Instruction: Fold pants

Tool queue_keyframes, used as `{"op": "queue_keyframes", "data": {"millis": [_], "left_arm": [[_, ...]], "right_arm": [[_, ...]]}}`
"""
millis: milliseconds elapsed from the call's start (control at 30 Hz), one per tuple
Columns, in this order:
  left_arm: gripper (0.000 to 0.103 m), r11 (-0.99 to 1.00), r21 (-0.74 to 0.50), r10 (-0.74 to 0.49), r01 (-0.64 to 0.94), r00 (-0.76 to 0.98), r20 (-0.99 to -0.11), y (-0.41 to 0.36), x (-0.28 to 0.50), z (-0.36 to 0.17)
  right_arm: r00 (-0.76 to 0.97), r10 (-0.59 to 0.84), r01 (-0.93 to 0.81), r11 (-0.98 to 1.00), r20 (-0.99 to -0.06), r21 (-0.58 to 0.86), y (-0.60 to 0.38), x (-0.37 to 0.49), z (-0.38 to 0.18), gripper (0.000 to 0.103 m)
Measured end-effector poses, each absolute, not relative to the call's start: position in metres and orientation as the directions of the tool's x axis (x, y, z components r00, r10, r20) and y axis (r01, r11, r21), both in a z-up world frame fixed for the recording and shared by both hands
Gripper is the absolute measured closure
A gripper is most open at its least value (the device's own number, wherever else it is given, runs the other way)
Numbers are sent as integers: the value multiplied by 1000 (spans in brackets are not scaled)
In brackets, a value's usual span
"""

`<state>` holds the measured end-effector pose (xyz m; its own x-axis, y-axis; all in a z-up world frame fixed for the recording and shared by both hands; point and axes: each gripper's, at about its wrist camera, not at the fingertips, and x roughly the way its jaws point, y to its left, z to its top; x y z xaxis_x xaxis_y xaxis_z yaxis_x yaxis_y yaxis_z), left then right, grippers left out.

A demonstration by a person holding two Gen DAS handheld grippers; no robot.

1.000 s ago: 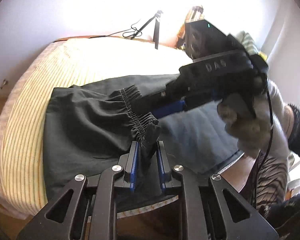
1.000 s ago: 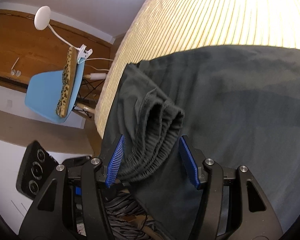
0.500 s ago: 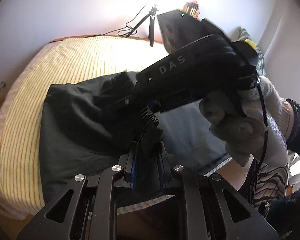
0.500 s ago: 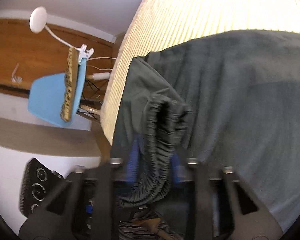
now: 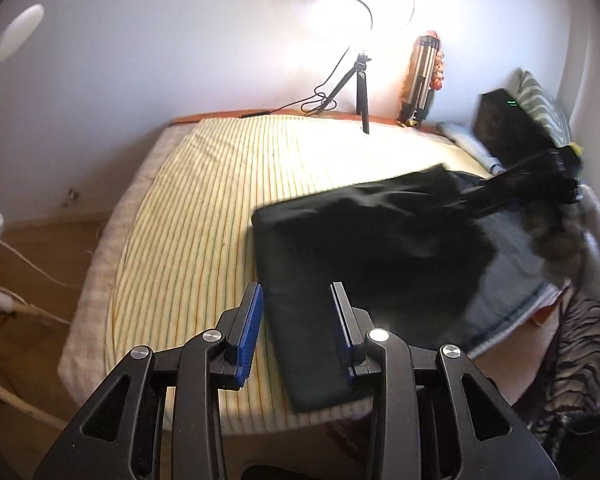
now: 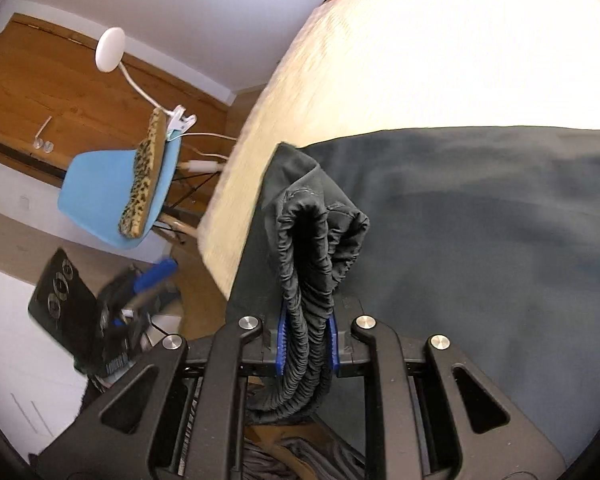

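Now the right gripper (image 6: pixel 306 344) is clamped tight on the bunched waistband (image 6: pixel 312 280) of the dark pants (image 5: pixel 364 248), which lie on the striped bed (image 5: pixel 204 208). The left gripper (image 5: pixel 298 332) has just been opening, with nothing pinched between its jaws. To fold well, carry the waistband across slowly, keeping the cloth flat.

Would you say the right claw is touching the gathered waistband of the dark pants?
Touching. The right wrist view shows the right claw with both blue pads pressed against the bunched waistband between them.
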<state>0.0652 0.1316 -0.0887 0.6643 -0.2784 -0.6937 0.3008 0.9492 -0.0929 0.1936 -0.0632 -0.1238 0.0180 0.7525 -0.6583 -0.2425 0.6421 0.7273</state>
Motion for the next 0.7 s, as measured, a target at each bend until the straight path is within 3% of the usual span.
{"op": "queue_keyframes", "data": {"millis": [300,700], "left_arm": [[71,895,-20,-313,445,594,-741,41,94,-110],[71,830,-12,-375,558,542,-752,-32,109,-110]], "right_arm": [[87,673,-188,735,-734,652,-150,172,-114,87],[206,562,-56,824,-801,563,-268,141,-100,87]]}}
